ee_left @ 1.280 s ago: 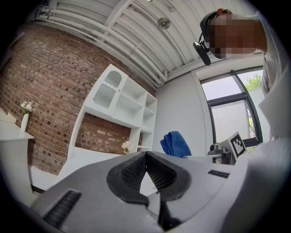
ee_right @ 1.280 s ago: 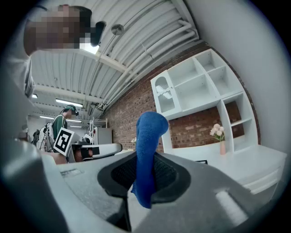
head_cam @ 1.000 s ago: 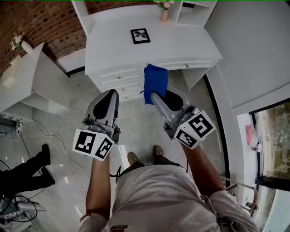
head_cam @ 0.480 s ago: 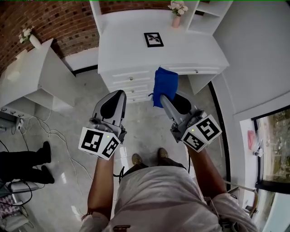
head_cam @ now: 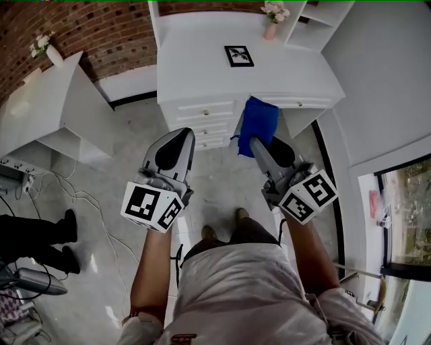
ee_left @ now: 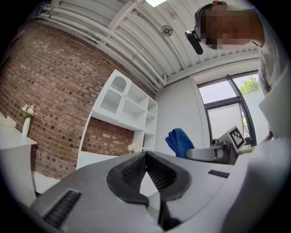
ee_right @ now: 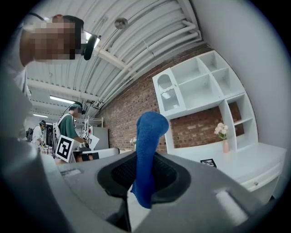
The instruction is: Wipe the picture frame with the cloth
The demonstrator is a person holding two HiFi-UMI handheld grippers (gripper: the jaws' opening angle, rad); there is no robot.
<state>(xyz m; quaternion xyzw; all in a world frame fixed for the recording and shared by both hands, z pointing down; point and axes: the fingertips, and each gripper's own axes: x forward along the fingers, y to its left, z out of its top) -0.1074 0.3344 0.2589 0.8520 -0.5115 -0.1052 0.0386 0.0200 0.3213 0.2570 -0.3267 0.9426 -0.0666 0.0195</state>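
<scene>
A small black picture frame (head_cam: pixel 239 55) lies flat on the white desk (head_cam: pixel 202 67), and shows small at the right in the right gripper view as the picture frame (ee_right: pixel 208 162). My right gripper (head_cam: pixel 254 143) is shut on a blue cloth (head_cam: pixel 258 124) that hangs over the desk's front edge; in its own view the cloth (ee_right: pixel 148 150) stands up between the jaws. My left gripper (head_cam: pixel 182 138) is shut and holds nothing, short of the desk's drawers. In the left gripper view its jaws (ee_left: pixel 146 157) meet, with the blue cloth (ee_left: pixel 179 142) off to the right.
A pink vase of flowers (head_cam: pixel 271 25) stands at the desk's back by white shelves (head_cam: pixel 316 17). A second white table (head_cam: pixel 40 101) with a vase (head_cam: pixel 46 52) stands at the left. Cables (head_cam: pixel 81 202) lie on the floor; another person's legs (head_cam: pixel 40 236) are at the left.
Both grippers have moved closer to the desk along with me; the desk and frame now sit nearer in the head view. The cloth stays held in the right gripper.
</scene>
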